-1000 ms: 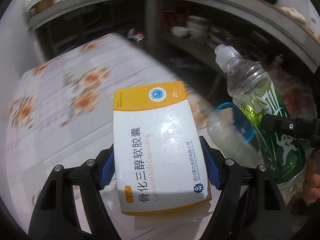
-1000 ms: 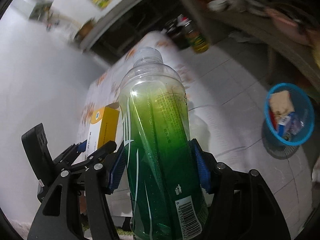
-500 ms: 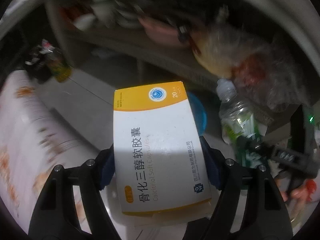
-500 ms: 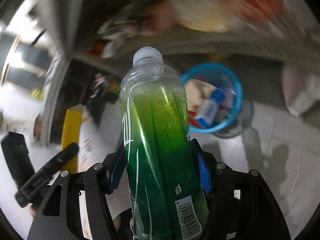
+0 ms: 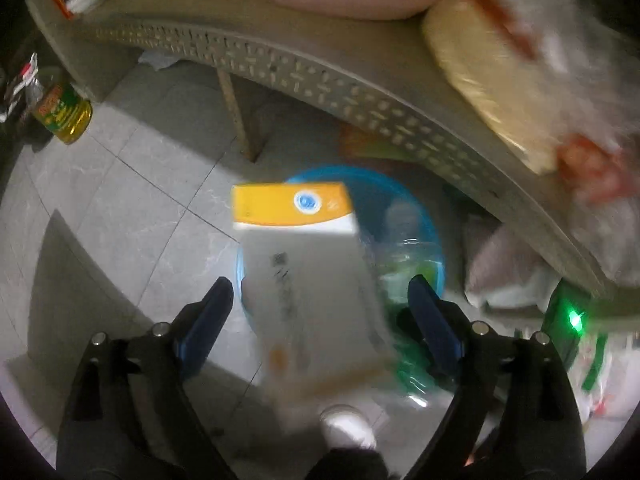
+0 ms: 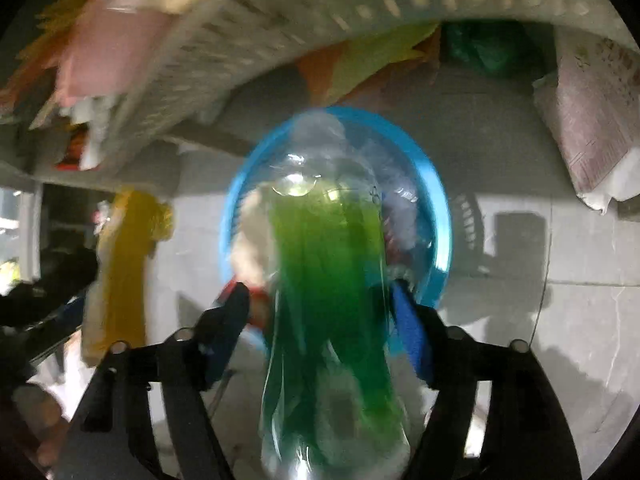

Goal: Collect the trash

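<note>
left claw [image 5: 320,300] now spread, medicine box [image 5: 304,276] loose – right claw [image 6: 320,320] also apart, green bottle [image 6: 328,292] blurred over blue basket [image 6: 436,216]

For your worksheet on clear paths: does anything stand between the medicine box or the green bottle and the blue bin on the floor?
Nothing visible does. The medicine box and the green bottle, both blurred, sit over the open mouth of the blue bin, with both grippers' jaws spread apart. The slatted shelf lies beyond the bin.

A blurred green-labelled clear plastic bottle [image 6: 332,280] hangs between the right gripper's [image 6: 324,304] parted fingers above a round blue plastic basket [image 6: 438,216].
</note>
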Demonstrator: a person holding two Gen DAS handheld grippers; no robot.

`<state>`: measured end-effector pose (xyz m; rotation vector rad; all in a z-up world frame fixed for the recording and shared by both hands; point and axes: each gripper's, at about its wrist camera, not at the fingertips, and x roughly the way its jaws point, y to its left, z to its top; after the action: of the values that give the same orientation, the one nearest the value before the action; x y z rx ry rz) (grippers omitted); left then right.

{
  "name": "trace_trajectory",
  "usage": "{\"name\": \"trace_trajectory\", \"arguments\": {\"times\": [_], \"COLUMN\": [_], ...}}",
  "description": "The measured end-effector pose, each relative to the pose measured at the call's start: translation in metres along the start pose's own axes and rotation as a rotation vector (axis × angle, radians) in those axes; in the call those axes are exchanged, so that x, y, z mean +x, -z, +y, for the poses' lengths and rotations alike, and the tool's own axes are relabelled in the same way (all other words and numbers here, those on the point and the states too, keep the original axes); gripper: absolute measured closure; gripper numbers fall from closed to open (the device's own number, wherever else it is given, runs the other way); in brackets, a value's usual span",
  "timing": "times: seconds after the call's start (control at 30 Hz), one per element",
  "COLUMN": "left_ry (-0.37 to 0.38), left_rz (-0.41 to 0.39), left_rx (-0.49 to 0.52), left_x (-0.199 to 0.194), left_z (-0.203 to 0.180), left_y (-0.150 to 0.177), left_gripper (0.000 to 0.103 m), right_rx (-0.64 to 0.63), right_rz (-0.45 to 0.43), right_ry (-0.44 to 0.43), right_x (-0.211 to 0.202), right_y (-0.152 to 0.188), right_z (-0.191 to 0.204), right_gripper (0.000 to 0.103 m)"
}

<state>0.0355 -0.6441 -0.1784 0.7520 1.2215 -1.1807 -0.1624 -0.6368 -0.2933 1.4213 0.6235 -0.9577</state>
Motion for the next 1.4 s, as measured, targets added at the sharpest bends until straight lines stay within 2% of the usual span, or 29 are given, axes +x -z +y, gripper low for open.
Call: {"name": "trace_trajectory", "arguments": {"times": [0.1, 0.17, 0.4, 0.53, 0.6, 0.7, 0.8, 0.93, 1.07, 1.17, 1.23, 1.4], "left_ry": [0.031, 0.056, 0.091, 0.133, 0.151, 0.16, 0.155, 0.12, 0.057, -0.001, -0.072, -0.242], "left_rz": [0.046, 0.055, 0.004, -0.066, -0.124, -0.221, -0.311, -0.432, -0.526, -0.556, -0.579, -0.654], "left_rx": [-0.052, -0.075, -0.068, -0.026, 0.001, 0.035, 0.047, -0.042, -0.203, -0.313, -0.387, -0.459], "left_x": [0.026, 0.029, -0.006, -0.064, -0.106, -0.175, -0.239, -0.302, -0.329, -0.333, -0.34, -0.354], "left_z": [0.001, 0.002, -0.002, -0.006, -0.006, -0.002, 0.006, 0.022, 0.042, 0.054, 0.063, 0.068], "left_y": [-0.001, 0.002, 0.01, 0.022, 0.038, 0.074, 0.13, 0.21, 0.282, 0.323, 0.346, 0.384], "left_gripper": [0.018, 0.018, 0.018, 0.018, 0.018, 0.018, 0.018, 0.012, 0.009, 0.009, 0.009, 0.009], "right_rx": [-0.024, -0.043, -0.088, -0.16, -0.208, -0.293, -0.444, -0.678, -0.836, -0.912, -0.96, -1.061], "right_rz": [0.0, -0.022, -0.137, -0.212, -0.238, -0.286, -0.344, -0.422, -0.457, -0.441, -0.436, -0.449], "right_ry": [0.054, 0.067, 0.099, 0.098, 0.085, 0.052, 0.024, -0.015, -0.038, -0.051, -0.053, -0.031], "right_x": [0.012, 0.006, -0.046, -0.093, -0.118, -0.165, -0.214, -0.279, -0.323, -0.342, -0.351, -0.363], "right_y": [0.004, 0.012, 0.022, 0.043, 0.054, 0.078, 0.108, 0.159, 0.204, 0.232, 0.249, 0.285], "right_z": [-0.002, -0.003, -0.01, -0.004, 0.002, 0.015, 0.04, 0.074, 0.097, 0.109, 0.116, 0.124], "right_gripper": [0.032, 0.032, 0.032, 0.032, 0.032, 0.032, 0.026, 0.015, 0.008, 0.007, 0.007, 0.007]}}
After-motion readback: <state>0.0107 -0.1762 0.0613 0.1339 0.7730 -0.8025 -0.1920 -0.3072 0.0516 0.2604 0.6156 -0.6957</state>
